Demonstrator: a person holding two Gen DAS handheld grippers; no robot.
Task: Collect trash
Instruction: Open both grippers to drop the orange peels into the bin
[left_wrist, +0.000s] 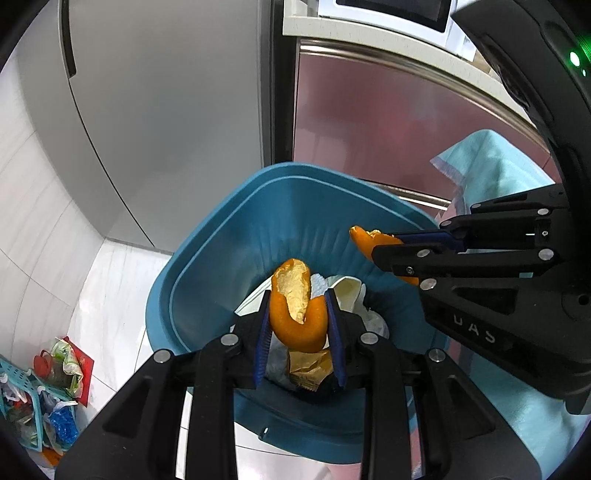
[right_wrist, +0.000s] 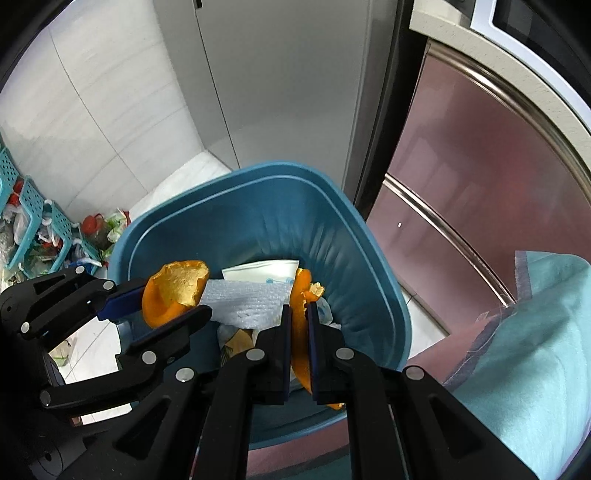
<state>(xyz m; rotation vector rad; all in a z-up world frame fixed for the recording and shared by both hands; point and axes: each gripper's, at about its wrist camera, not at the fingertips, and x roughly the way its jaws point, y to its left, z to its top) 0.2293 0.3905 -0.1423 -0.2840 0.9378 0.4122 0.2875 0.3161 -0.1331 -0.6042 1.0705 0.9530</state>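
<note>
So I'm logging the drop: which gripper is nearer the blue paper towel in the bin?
Hard to call; perhaps the left. The left gripper and right gripper both hold orange peel over the bin, above the paper towel.

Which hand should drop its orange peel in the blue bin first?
Probably left. The left gripper holds its peel over the middle of the bin; the right gripper's peel hangs nearer the rim.
</note>
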